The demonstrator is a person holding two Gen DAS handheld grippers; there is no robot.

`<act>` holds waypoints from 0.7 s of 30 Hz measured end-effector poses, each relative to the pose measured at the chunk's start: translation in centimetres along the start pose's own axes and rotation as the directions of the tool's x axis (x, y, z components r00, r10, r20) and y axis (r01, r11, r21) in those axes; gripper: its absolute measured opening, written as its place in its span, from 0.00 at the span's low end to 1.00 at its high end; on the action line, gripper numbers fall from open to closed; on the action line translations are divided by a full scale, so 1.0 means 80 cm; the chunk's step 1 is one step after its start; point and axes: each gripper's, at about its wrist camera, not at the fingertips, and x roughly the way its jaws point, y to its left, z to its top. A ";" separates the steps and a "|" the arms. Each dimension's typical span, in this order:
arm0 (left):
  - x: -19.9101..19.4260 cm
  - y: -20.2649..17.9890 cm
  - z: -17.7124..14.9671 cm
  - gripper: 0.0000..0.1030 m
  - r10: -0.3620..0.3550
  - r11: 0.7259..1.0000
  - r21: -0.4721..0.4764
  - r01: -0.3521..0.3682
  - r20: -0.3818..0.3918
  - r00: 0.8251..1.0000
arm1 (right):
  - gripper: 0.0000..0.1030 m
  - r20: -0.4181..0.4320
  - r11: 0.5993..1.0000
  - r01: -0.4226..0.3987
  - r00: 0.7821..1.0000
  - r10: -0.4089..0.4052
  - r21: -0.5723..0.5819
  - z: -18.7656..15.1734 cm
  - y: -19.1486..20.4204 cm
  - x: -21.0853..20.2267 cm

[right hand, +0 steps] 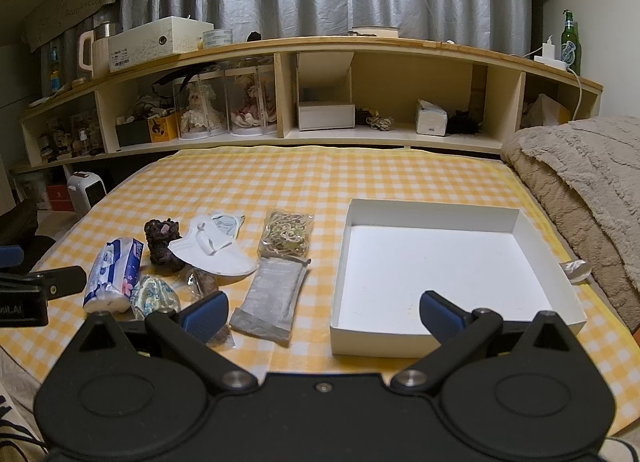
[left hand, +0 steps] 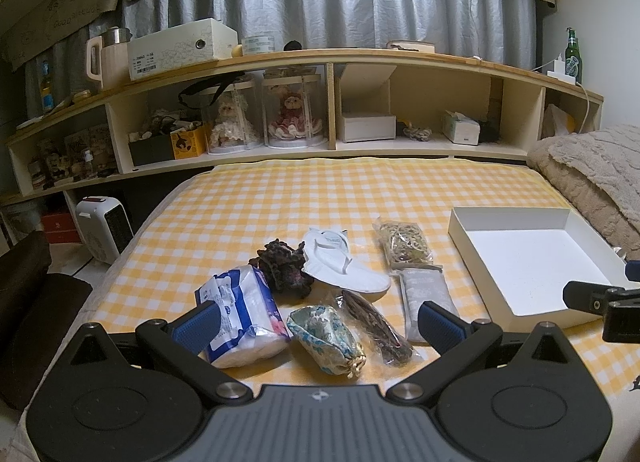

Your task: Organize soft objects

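Several soft items lie on the yellow checked bed: a blue-white tissue pack (left hand: 244, 318) (right hand: 114, 280), a dark knitted piece (left hand: 282, 268) (right hand: 162, 240), a white slipper (left hand: 340, 266) (right hand: 212, 252), a floral pouch (left hand: 326, 338) (right hand: 154, 298), a bagged brown item (left hand: 378, 328), a grey packet (left hand: 430, 298) (right hand: 272, 298) and a bag of rubber bands (left hand: 404, 246) (right hand: 286, 236). An empty white box (left hand: 532, 262) (right hand: 444, 274) sits to their right. My left gripper (left hand: 320, 322) is open above the pouch. My right gripper (right hand: 322, 316) is open over the box's near left corner.
A low wooden shelf (right hand: 320, 133) with dolls, boxes and tissues runs behind the bed. A beige blanket (right hand: 580, 181) is piled at the right. A small white heater (left hand: 105, 227) stands on the floor at the left. A green bottle (right hand: 570, 45) tops the shelf.
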 end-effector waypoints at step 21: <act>0.063 0.000 0.046 1.00 0.080 0.996 -0.026 -0.080 0.008 0.997 | 1.00 0.005 0.995 -0.094 0.996 0.093 0.016 0.034 -0.007 0.060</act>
